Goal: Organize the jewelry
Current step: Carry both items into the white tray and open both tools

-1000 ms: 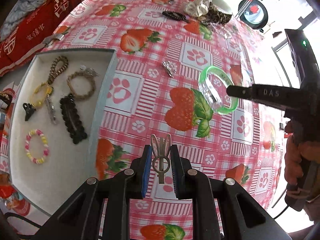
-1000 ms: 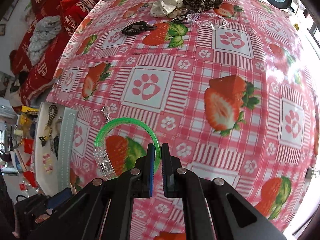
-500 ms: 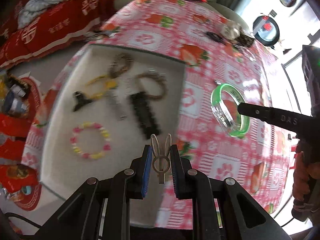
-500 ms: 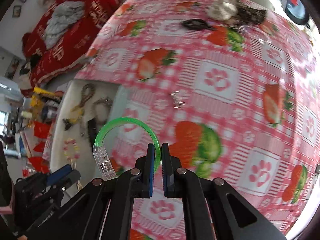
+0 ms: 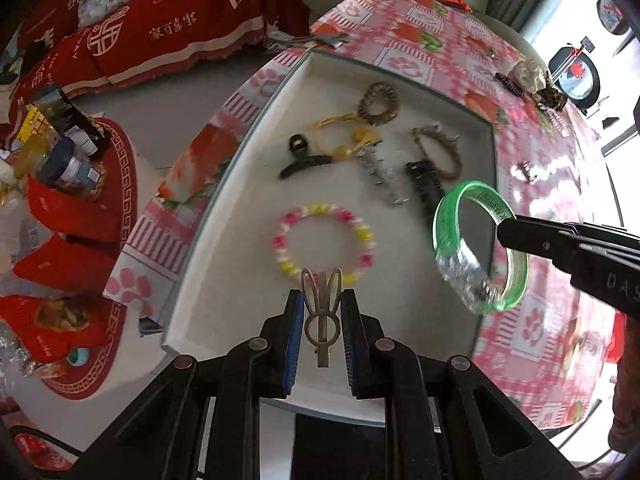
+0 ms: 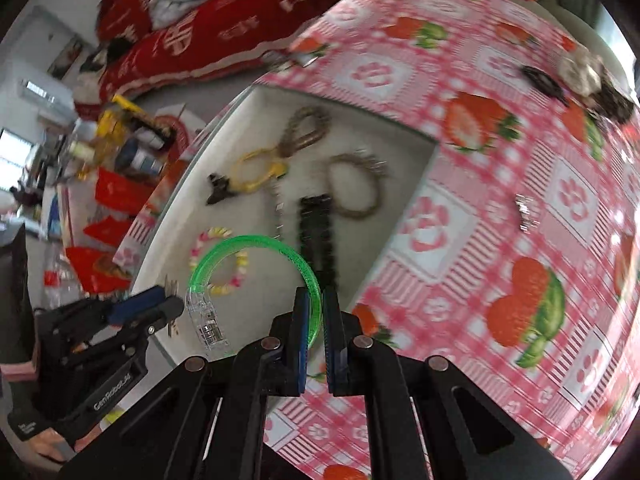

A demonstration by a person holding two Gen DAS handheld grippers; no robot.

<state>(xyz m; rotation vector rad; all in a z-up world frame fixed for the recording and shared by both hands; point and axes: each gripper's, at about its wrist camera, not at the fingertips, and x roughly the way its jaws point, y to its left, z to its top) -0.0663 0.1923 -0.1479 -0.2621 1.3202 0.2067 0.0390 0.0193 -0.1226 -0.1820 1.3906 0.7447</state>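
Note:
My left gripper (image 5: pixel 320 320) is shut on a bronze rabbit-ear hair clip (image 5: pixel 322 312) and hangs over the near part of the white tray (image 5: pixel 224 216). Just past the clip lies a pink, yellow and white bead bracelet (image 5: pixel 324 240) in the tray. My right gripper (image 6: pixel 316 312) is shut on a translucent green bangle (image 6: pixel 256 244), held in the air above the tray's (image 6: pixel 408 200) right side. From the left wrist view the bangle (image 5: pixel 476 248) and the right gripper's fingers (image 5: pixel 520 236) show at the right. The left gripper (image 6: pixel 160 304) shows at lower left in the right wrist view.
The tray also holds a black claw clip (image 5: pixel 304 160), a yellow tie (image 5: pixel 344 148), brown hair ties (image 5: pixel 380 104), a silver clip (image 5: pixel 380 172) and a black clip (image 5: pixel 424 180). A small silver clip (image 6: pixel 524 212) lies on the strawberry tablecloth (image 6: pixel 500 240). More accessories (image 5: pixel 532 80) sit far back.
Both grippers have swept left from over the tablecloth to above the tray, the left carrying the rabbit-ear clip, the right carrying the green bangle. Neither grip has changed.

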